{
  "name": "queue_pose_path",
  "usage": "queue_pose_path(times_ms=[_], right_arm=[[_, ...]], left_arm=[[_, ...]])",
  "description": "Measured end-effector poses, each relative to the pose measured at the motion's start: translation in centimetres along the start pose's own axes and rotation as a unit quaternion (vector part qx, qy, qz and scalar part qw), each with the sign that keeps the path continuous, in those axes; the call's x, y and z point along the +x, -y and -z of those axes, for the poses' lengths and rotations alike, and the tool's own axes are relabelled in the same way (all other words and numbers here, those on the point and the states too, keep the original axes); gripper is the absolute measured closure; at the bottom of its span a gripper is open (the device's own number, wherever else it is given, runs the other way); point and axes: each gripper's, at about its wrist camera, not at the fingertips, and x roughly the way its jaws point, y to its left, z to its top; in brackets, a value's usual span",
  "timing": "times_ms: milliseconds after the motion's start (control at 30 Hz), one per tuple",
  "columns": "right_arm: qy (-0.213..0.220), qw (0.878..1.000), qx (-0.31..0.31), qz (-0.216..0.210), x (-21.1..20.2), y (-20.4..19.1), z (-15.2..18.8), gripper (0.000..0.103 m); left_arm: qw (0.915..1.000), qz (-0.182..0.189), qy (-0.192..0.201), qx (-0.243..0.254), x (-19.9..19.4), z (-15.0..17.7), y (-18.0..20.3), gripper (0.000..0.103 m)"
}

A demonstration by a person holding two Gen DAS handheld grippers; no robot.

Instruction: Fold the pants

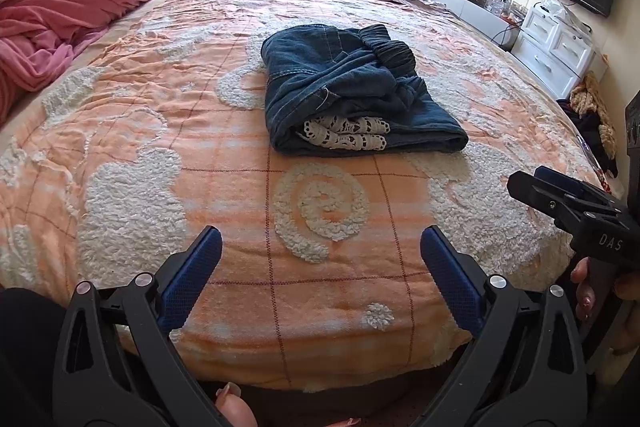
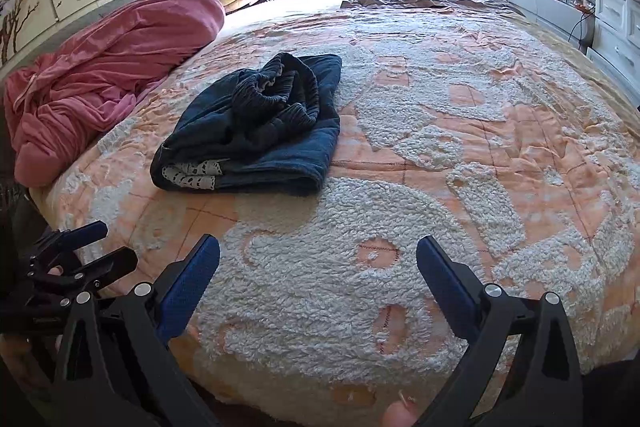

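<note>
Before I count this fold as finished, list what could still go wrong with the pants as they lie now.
1. The pants form a loose bundle; the bunched waistband sits heaped on top and may slump open.
2. White lace trim pokes out of the folded edge, so layers look misaligned and could slip apart if moved.
3. Both the left gripper and right gripper are open and apart from the pants, so nothing steadies the stack.

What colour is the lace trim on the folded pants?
White lace trim, clearest in the left wrist view.
</note>
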Motion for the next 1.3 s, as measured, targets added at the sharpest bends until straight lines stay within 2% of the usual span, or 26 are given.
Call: queue_pose_path(times_ms=[1300], right_arm=[[-0.003,1.000,-0.001,0.011,0.26,0.10,0.10,0.005]], left_arm=[[1.0000,0.004,0.000,0.002,-0.22,-0.16,0.11,0.010]])
